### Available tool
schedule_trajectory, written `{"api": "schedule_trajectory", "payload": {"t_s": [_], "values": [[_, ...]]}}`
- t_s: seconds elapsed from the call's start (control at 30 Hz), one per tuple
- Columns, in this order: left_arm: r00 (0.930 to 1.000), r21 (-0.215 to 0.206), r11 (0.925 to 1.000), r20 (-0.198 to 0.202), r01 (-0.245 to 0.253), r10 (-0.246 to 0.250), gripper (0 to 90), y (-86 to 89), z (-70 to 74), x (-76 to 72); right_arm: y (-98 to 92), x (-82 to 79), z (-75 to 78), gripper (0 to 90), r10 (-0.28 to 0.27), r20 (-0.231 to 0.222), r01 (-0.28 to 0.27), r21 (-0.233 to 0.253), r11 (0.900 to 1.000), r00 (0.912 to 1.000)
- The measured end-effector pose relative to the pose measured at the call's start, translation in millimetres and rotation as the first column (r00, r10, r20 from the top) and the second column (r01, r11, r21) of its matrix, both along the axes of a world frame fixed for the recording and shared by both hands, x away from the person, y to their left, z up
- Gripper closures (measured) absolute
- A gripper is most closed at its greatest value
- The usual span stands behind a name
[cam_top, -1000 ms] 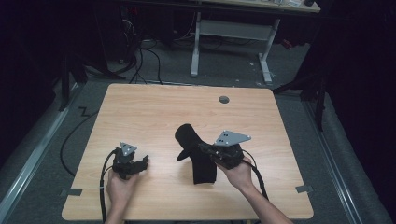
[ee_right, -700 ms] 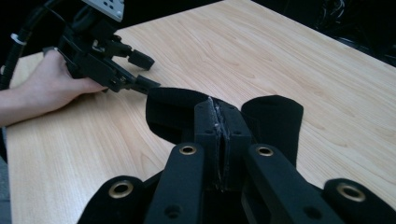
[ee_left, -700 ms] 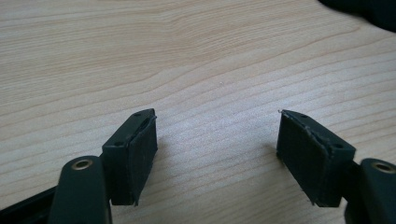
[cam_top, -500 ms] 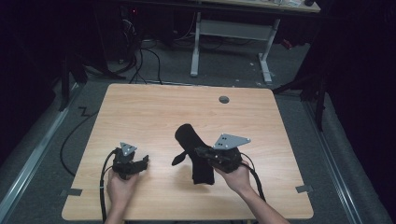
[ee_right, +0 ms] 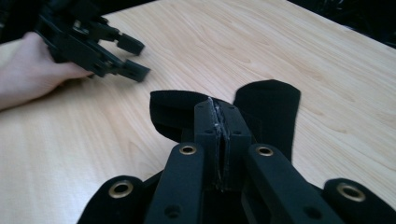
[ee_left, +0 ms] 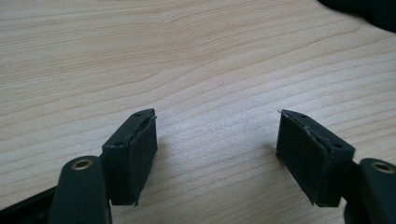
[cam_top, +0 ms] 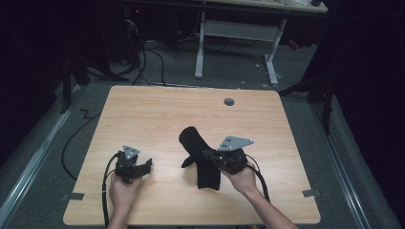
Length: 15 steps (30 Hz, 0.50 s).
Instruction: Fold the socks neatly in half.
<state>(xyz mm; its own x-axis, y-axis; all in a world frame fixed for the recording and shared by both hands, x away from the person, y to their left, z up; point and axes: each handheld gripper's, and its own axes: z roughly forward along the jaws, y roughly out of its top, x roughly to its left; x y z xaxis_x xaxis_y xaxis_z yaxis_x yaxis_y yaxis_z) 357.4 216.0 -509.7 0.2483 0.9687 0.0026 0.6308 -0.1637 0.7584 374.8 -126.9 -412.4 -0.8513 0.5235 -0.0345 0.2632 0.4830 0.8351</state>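
A black sock (cam_top: 208, 172) lies on the wooden table (cam_top: 157, 114), right of centre near the front, its far end (cam_top: 189, 135) rounded. My right gripper (cam_top: 206, 155) is over its middle, jaws pressed together on a fold of the fabric that sticks out to the left (cam_top: 187, 162). In the right gripper view the shut jaws (ee_right: 218, 116) pinch the sock (ee_right: 268, 107), with a raised flap (ee_right: 170, 109) just beyond them. My left gripper (cam_top: 145, 165) rests on the table to the sock's left, open, with bare wood between its pads (ee_left: 217, 140). The sock's edge (ee_left: 369, 9) shows far off.
A round cable hole (cam_top: 229, 101) sits near the table's far edge. Beyond the table stands a white desk frame (cam_top: 236, 36) with cables on the grey floor. The left gripper (ee_right: 123, 53) and its hand appear in the right gripper view.
My right gripper has moved a little to the left over the sock, drawing a fold of fabric with it. The left gripper has stayed where it was.
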Motion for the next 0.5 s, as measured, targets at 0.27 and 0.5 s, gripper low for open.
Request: {"api": "schedule_trajectory", "payload": {"t_s": [0.27,0.5], "values": [[1.0000,-0.001,1.0000,0.000,0.001,-0.001,29.3,0.0,0.0,0.0,2.1,8.6,-5.5,88.0,-0.009,0.028,0.009,-0.007,1.000,0.9996],[0.9998,-0.016,0.9996,-0.002,0.021,-0.021,28.4,0.9,0.2,-0.2,7.4,19.1,-13.2,88.0,-0.022,0.034,0.022,-0.015,1.000,0.9992]]}}
